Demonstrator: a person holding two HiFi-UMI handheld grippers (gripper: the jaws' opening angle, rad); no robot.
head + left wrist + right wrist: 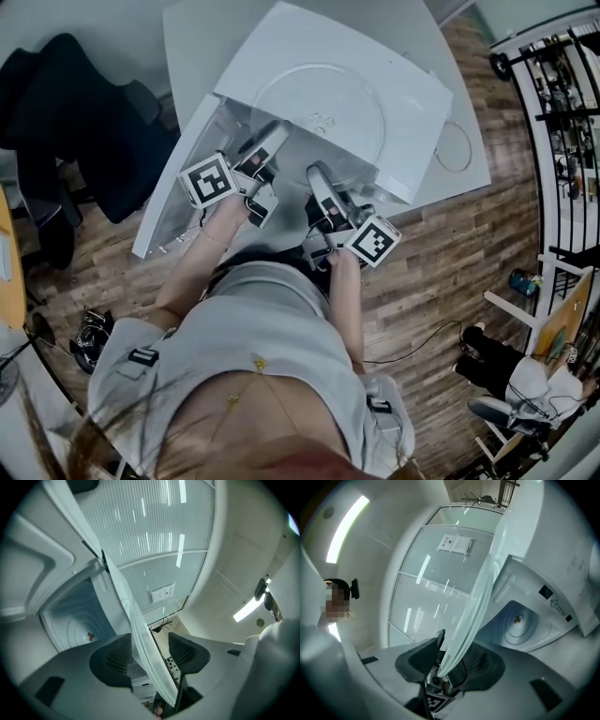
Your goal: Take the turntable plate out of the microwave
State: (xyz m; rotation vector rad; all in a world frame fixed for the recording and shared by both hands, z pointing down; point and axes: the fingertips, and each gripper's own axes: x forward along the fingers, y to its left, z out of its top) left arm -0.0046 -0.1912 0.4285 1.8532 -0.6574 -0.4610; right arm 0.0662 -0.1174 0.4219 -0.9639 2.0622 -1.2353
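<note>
Fingers [112,665] of the left gripper [149,651] stand apart, and the turntable plate [138,625] passes edge-on between them without being pinched. Right gripper [458,651] fingers [417,660] are closed on the same plate's rim. Beyond both sets of fingertips, off to one side, the microwave [75,625] cavity gapes; the plate is outside it.

The right hand-held gripper [451,657] has its two dark jaws closed on the rim of the glass turntable plate [476,606], which stands edge-on and slants up to the right. Beside it gapes the white microwave [562,573], its drive hub [517,619] bare. Behind are a ribbed ceiling panel [433,588] and a light strip [344,527].
</note>
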